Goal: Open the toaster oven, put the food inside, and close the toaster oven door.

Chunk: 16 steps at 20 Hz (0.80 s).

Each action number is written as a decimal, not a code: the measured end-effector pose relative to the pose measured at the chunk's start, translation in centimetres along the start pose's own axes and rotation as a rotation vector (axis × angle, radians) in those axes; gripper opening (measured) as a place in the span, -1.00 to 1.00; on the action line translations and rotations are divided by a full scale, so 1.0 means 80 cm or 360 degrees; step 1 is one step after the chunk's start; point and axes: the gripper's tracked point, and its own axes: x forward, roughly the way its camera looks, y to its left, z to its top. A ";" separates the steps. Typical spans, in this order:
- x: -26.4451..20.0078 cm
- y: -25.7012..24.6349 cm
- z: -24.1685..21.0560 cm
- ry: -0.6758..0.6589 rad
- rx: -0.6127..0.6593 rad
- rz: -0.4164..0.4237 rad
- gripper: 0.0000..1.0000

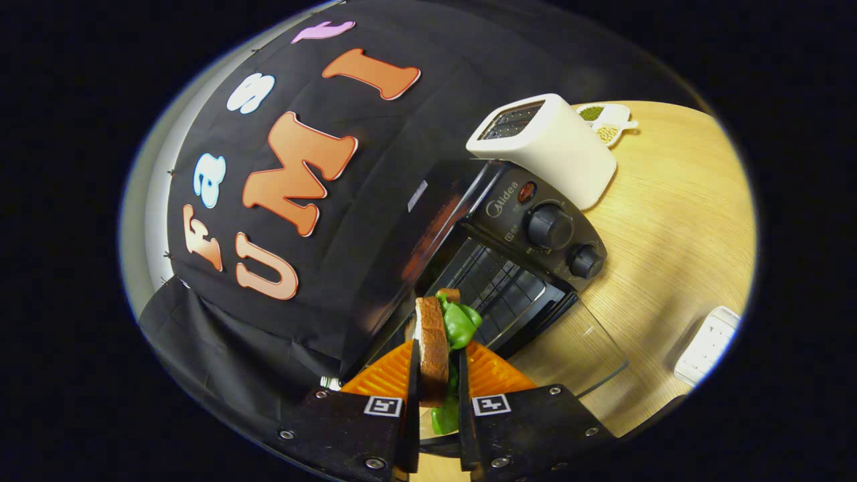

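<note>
The sandwich (434, 348), bread slices with green lettuce spilling from the edge, is sitting upright between our gripper (438, 375) fingers, which are closing narrowly on its two faces and pinching it, just ahead of the toaster oven (515, 248). We are judging it light, soft and easily crushed: the bread looks spongy with a darker crust, and the lettuce looks loose enough to slip out, so holding it flat across the broad faces, as we are doing, seems the safest place. The ridged pads (385, 375) are probably helping against slipping.

The oven is a dark metal box with two round knobs (550, 226), and its glass door (582, 348) is lying open and flat, showing the wire rack (495, 281) inside. We are reckoning the opening step done and the placing step in hand. A white, smooth-sided pop-up toaster (542, 137) is standing behind the oven on the pale wooden table (669, 221), with a small white dish (606, 124) of grains beyond it.
</note>
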 end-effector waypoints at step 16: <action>-0.011 -0.036 -0.029 0.0015 0.0027 -0.0011 -0.52</action>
